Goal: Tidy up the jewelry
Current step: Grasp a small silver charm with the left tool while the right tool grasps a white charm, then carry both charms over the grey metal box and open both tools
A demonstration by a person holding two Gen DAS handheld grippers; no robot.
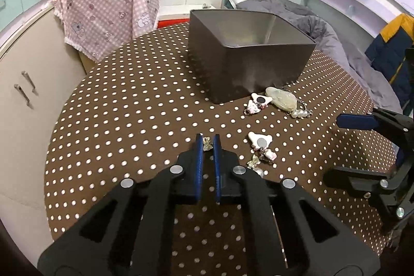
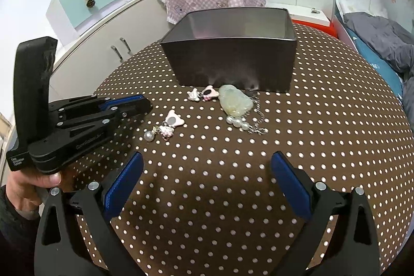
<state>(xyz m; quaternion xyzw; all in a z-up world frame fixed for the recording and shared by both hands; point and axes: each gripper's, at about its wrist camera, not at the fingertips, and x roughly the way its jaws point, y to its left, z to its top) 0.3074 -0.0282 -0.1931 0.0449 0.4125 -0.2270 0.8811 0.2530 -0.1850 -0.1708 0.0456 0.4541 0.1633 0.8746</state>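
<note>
On the brown white-dotted tablecloth (image 1: 129, 120), left wrist view: left gripper (image 1: 207, 144) w/ blue pads nearly together, pinching a small gold-tone metal charm (image 1: 206, 144) right at the fingertips, down at the cloth. Just right of it lies a pink-white bear-shaped charm w/ round grey disc (image 1: 260, 142), w/ a small pink bear trinket (image 1: 267, 155) and some silvery bits touching its near side. Farther off, a second pink-white bear charm w/ dark disc (image 1: 261, 100) and a pale green translucent stone pendant (image 1: 282, 99) lie just in front of the dark grey square metal tin (image 1: 245, 69), pendant touching or nearly touching its wall; can't tell which. White pearls on a chain (image 1: 300, 113) trail off the pendant's right end. Right gripper (image 1: 357, 120) shows at the right edge, one blue pad visible. Pink checked bear-print cloth (image 1: 108, 14) drapes over furniture far left.

Right wrist view: right gripper (image 2: 207, 172) spread wide, nothing btwn the blue pads, hanging over bare cloth near the camera. Left gripper (image 2: 145, 104) comes in from the left, side-on, tips at the cloth; a person's hand (image 2: 36, 183) grips its handle. Grey-disc bear charm (image 2: 176, 120) sits just right of those tips, a single pearl (image 2: 148, 135) near it. Stone pendant (image 2: 234, 102) and pearls (image 2: 236, 122) lie centre, near side of the tin (image 2: 233, 64), which is open-topped; inside looks bare metal as far as seen.
</note>
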